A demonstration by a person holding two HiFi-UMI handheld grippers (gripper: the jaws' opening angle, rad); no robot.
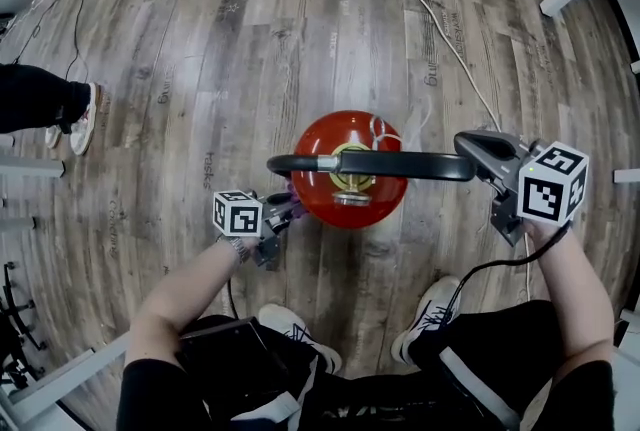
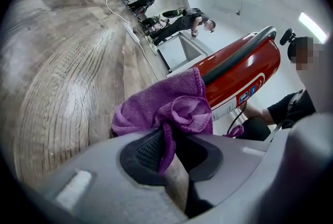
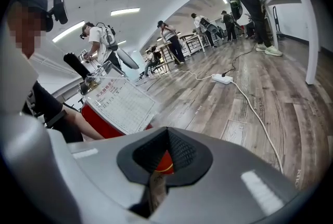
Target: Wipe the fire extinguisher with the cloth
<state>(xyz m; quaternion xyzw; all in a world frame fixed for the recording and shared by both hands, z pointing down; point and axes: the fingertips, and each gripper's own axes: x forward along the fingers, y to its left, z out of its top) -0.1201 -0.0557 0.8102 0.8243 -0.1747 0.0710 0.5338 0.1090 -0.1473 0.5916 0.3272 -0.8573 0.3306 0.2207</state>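
The left gripper [image 2: 174, 140] is clamping a bunched purple cloth [image 2: 166, 103] between its jaws, the folds spilling out past the tips; the cloth is sitting right at the left side of the red extinguisher [image 1: 325, 191], though whether it is touching I cannot tell; the right gripper [image 3: 167, 134] is holding its jaws pressed together with nothing between them, pointing at the extinguisher from the right; the extinguisher is standing upright on the floor [image 1: 250, 39], just ahead of the person's shoes [image 1: 290, 324]; a black hose [image 1: 400, 164] is arching across its top.
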